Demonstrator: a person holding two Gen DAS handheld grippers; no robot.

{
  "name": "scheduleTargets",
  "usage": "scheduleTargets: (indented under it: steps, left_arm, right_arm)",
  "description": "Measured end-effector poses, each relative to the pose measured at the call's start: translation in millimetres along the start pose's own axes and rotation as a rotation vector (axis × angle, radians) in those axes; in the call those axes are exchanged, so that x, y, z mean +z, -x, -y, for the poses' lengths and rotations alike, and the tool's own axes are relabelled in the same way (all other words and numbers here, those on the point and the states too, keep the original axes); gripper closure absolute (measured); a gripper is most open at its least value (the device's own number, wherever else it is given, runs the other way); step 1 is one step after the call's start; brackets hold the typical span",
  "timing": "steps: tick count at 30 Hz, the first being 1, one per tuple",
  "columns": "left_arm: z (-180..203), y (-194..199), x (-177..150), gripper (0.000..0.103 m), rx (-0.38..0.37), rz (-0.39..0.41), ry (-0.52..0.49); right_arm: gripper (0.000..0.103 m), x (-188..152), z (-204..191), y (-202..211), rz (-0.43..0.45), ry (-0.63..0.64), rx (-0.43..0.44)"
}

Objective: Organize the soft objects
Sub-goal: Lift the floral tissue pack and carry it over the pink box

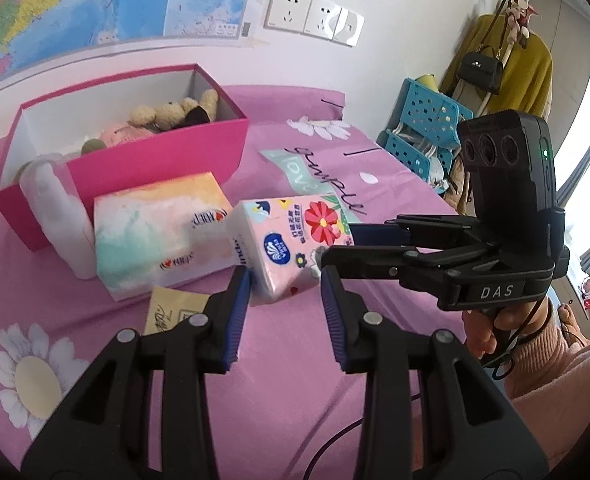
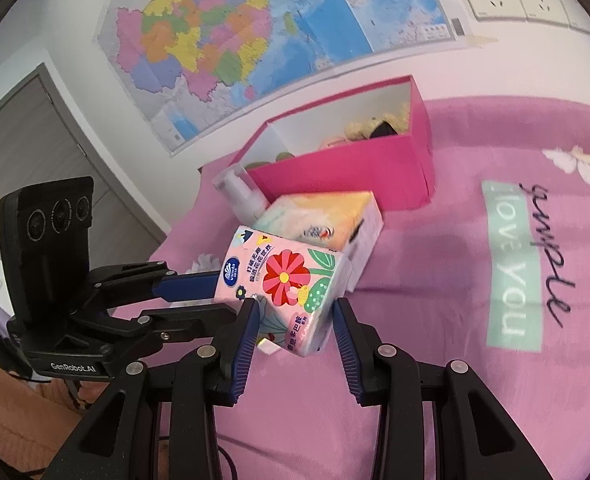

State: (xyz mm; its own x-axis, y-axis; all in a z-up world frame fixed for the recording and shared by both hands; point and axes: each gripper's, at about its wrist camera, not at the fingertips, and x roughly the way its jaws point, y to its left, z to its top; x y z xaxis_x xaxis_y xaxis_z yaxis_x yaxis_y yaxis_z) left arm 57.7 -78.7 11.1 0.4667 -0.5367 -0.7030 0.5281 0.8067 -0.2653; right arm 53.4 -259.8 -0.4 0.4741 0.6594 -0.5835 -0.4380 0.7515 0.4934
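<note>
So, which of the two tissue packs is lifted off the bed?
The pink pack with the red flower: both tools grip it, tilted above the sheet. The pastel orange-and-green pack lies flat by the pink box.

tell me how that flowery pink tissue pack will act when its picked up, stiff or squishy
The flowered tissue pack is probably squishy: soft plastic wrap, rounded corners. It looks light for its size. The glossy film may be slippery, and it could sag or twist between the left gripper and right gripper, which grip opposite ends.
</note>
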Motion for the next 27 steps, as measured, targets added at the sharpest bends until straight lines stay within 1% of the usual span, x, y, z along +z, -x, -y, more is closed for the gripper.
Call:
scheduleTargets:
  steps: [11, 27]
  left_arm:
    - [-7, 5, 6, 0.065, 0.024, 0.029, 0.013]
    - [-20, 10, 25, 0.065, 0.063, 0.068, 0.014]
  right_arm:
    - [0.064, 18, -5, -4, 0.021, 0.037, 0.005]
    - [0.064, 47, -11, -9, 0.057, 0.08, 0.02]
